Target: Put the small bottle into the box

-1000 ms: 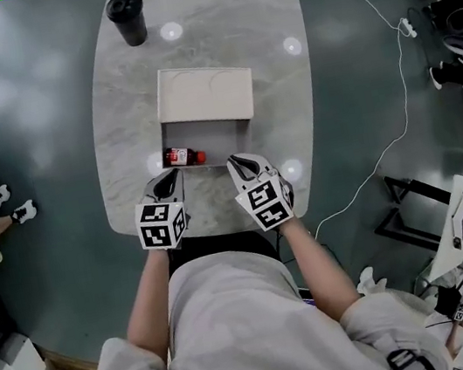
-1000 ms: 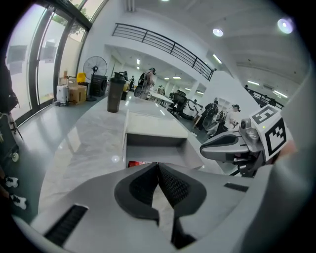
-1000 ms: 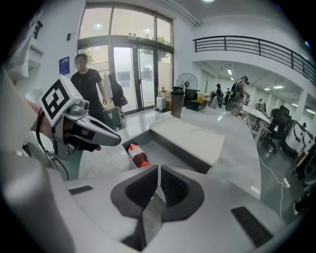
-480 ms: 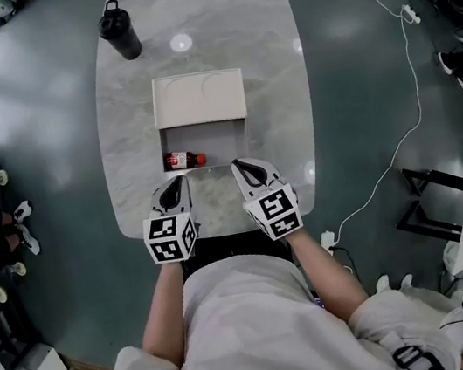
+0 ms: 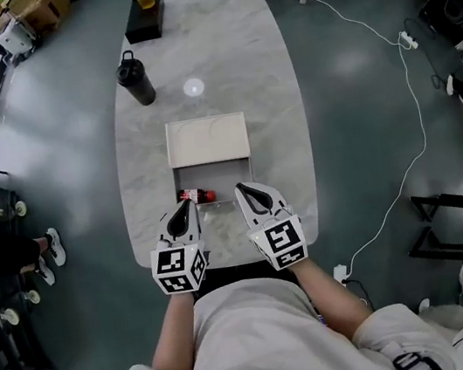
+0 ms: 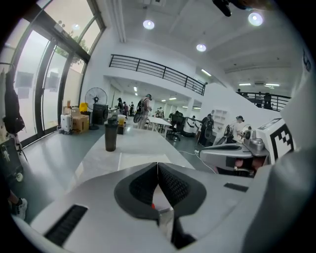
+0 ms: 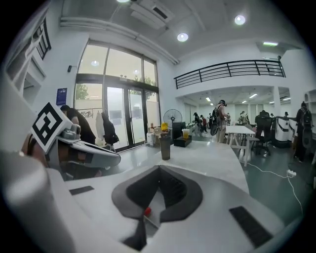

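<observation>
judging the task done: the bottle (image 5: 196,196) lies in the box (image 5: 230,175) at frame centre; we hold the left hand-held gripper (image 5: 187,207) and right hand-held gripper (image 5: 241,189) closed, empty.

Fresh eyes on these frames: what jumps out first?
The left hand-held gripper and right hand-held gripper, both shut and empty, sit side by side over the near end of the marble table, each carrying a black-and-white marker cube. Just beyond their tips, the small bottle, red-labelled, lies on its side at the left of the open white box. A black tumbler stands farther back on the left.
</observation>
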`<state>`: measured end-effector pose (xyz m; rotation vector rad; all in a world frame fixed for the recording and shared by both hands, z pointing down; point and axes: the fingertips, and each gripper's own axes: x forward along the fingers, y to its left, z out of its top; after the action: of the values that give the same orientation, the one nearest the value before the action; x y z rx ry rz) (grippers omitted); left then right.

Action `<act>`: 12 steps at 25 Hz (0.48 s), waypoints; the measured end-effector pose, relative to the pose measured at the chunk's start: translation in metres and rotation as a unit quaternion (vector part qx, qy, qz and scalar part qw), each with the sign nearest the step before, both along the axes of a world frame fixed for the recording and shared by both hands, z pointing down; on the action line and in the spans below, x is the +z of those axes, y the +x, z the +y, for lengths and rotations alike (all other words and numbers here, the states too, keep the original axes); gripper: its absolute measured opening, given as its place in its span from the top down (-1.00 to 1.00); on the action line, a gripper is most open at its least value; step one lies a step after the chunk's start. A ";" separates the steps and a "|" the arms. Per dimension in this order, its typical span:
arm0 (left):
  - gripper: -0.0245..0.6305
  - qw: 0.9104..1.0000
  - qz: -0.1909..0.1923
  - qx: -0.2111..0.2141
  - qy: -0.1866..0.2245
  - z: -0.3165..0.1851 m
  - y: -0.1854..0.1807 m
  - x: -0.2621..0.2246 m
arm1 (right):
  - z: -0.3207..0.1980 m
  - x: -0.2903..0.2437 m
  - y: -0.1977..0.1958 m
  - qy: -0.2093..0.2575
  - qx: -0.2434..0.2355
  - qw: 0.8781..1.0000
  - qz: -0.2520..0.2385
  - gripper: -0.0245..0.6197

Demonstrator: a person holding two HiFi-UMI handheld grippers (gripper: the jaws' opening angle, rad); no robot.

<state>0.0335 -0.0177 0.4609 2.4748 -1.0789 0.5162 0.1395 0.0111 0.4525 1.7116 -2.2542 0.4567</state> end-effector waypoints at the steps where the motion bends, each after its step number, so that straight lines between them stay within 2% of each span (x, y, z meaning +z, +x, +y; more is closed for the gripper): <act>1: 0.85 1.000 0.005 -0.001 0.008 -0.004 0.001 -0.009 | -0.003 -0.009 0.002 0.010 0.002 1.000 0.003 0.85; 12: 0.85 0.993 0.046 -0.024 0.108 -0.040 -0.007 -0.103 | -0.027 -0.121 0.019 0.131 0.030 0.991 0.010 0.85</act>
<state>0.0266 -0.0573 0.3583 2.6216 -1.2097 0.2808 0.1580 -0.0164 0.3317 1.9027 -2.3385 0.1586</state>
